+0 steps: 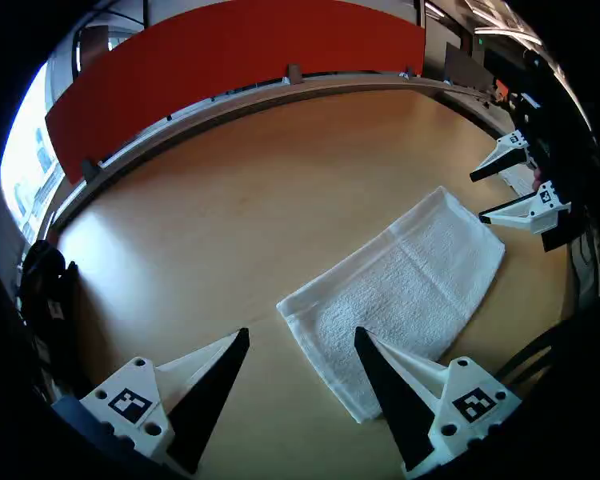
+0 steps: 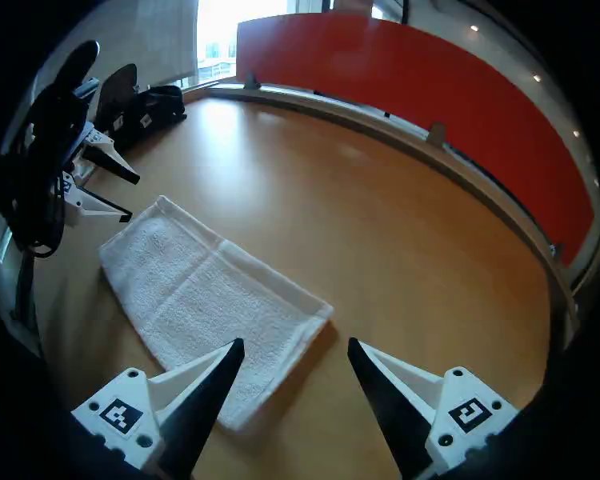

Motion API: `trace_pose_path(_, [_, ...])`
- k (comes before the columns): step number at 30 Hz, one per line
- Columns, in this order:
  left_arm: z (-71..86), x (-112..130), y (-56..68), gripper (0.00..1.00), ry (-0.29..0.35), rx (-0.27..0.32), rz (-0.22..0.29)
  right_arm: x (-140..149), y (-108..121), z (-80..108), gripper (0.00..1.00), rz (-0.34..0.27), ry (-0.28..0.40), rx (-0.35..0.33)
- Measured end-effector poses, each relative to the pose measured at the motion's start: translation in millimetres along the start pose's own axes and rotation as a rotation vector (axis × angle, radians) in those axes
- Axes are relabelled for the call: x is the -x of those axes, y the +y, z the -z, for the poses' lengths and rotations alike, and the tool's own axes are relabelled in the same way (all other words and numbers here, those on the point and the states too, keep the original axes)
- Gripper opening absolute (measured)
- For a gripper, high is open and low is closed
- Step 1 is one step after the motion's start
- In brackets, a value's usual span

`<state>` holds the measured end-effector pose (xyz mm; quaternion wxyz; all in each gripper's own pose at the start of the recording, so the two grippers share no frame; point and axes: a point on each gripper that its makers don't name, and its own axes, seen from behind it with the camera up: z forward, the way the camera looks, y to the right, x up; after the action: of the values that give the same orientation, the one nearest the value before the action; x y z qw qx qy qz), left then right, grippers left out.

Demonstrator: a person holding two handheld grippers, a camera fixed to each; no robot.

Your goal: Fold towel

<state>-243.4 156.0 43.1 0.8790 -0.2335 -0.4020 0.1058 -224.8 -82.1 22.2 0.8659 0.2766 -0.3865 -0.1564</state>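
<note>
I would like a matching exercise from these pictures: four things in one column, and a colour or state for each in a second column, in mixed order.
Things:
1. towel
2. table
3. partition
4. left claw

Colour or state:
a. red
b. open, holding nothing
c. white
d. light wood

Pairs: 1-c, 2-d, 3-a, 4-b.
</note>
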Motion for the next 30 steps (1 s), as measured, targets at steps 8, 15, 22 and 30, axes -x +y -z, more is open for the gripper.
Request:
trace_pose_path(8, [7.1,4.6,1.3,0.98,0.002,-0.004,0.008,6.9,-7.8,7.5,1.0,-0.006,0.002,-0.006])
trace_pose_path(15, [17.0,15.4,3.9,0.98,0.001,-0.011,0.032,18.9,-17.5,15.9,1.0,-0.017,-0.001,-0.016])
trace_pose_path(22, [26.8,32.4,10.7,0.98,-0.006,-0.011,0.066,30.2,-26.9,25.5,1.0,-0.025,-0.004,-0.02])
trace_pose_path(30, [37.0,49.9,19.4,0.98,-0.013,-0.011,0.092,40.4,-35.8,35.8,1.0,-0.036,-0.004,-0.026])
